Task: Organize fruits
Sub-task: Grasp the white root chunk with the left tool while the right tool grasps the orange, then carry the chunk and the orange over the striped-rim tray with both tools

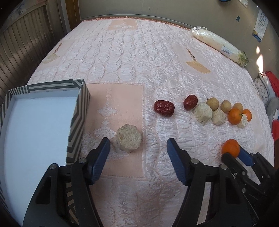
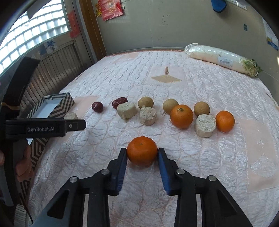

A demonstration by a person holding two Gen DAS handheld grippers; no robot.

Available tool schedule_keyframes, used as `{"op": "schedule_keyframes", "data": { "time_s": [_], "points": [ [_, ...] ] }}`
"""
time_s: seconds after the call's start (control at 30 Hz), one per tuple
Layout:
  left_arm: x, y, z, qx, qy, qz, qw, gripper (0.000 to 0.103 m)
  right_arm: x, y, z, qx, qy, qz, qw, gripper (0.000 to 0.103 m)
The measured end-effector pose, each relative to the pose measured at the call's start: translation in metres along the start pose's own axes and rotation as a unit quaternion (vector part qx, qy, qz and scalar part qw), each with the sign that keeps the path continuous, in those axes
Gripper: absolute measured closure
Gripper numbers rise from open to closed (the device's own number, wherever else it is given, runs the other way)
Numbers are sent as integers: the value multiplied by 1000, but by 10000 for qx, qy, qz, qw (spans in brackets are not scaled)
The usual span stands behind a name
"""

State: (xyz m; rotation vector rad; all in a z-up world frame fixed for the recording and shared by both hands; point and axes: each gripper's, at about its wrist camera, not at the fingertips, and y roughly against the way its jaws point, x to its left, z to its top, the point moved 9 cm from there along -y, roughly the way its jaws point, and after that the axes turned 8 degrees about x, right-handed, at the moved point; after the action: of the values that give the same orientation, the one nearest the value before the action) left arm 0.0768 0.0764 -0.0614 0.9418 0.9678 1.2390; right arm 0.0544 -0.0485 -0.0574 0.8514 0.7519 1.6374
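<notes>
Right tool point(image 2: 142, 153) grips orange point(image 2: 142, 151) — left tool point(image 1: 138, 145) spread.

Pink-white quilted bedspread point(image 2: 200, 97) covers wide surface, peach patches woven in. Pale grey-green wall point(image 2: 157, 26) behind, scuffed with dark marks. Glass-block window point(image 2: 34, 28) at left, bright daylight through it. Brown slatted wood panelling point(image 1: 22, 45) below window. Orange-brown wooden door frame point(image 2: 94, 35) in corner. Red paper decoration point(image 2: 109, 7) hangs high on wall. Calendar point(image 1: 260, 26) on right wall. Blue object point(image 2: 218, 5) hangs near top edge. Sun patches on right wall. Red and patterned fabric heap point(image 1: 270, 87) beside bed, right.
</notes>
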Motion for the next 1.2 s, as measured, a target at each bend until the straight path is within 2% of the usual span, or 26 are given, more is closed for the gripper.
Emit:
{"op": "schedule_keyframes", "data": {
  "time_s": [0.03, 0.07, 0.1, 0.2, 0.33, 0.63, 0.9, 1.2],
  "points": [
    [3, 0, 1, -23, 19, 71, 10000, 52, 0, 0, 0, 11, 18, -16, 10000, 70],
    [6, 1, 1, -46, 62, 102, 9999, 66, 2, 1, 0, -3, 54, -43, 10000, 70],
    [8, 2, 1, -8, 130, 11, 9999, 76, 4, 3, -1, -17, 77, -44, 10000, 70],
    [11, 4, 0, 41, 252, -185, 9995, 76, 12, 10, -1, -69, 125, 29, 9999, 70],
    [12, 13, -4, -76, 240, -187, 9995, 76, 20, 17, -1, -121, 210, 6, 9997, 70],
    [26, 57, -12, -408, 145, -205, 9989, 76, 55, 28, 12, -243, 429, 303, 9983, 70],
    [79, 85, -18, -643, 436, 73, 9970, 76, 120, 25, 38, -310, 868, 841, 9922, 70],
    [146, 72, -14, -580, 1018, 399, 9923, 76, 201, -11, 63, -50, 1524, 1209, 9809, 70]
  ]
}}
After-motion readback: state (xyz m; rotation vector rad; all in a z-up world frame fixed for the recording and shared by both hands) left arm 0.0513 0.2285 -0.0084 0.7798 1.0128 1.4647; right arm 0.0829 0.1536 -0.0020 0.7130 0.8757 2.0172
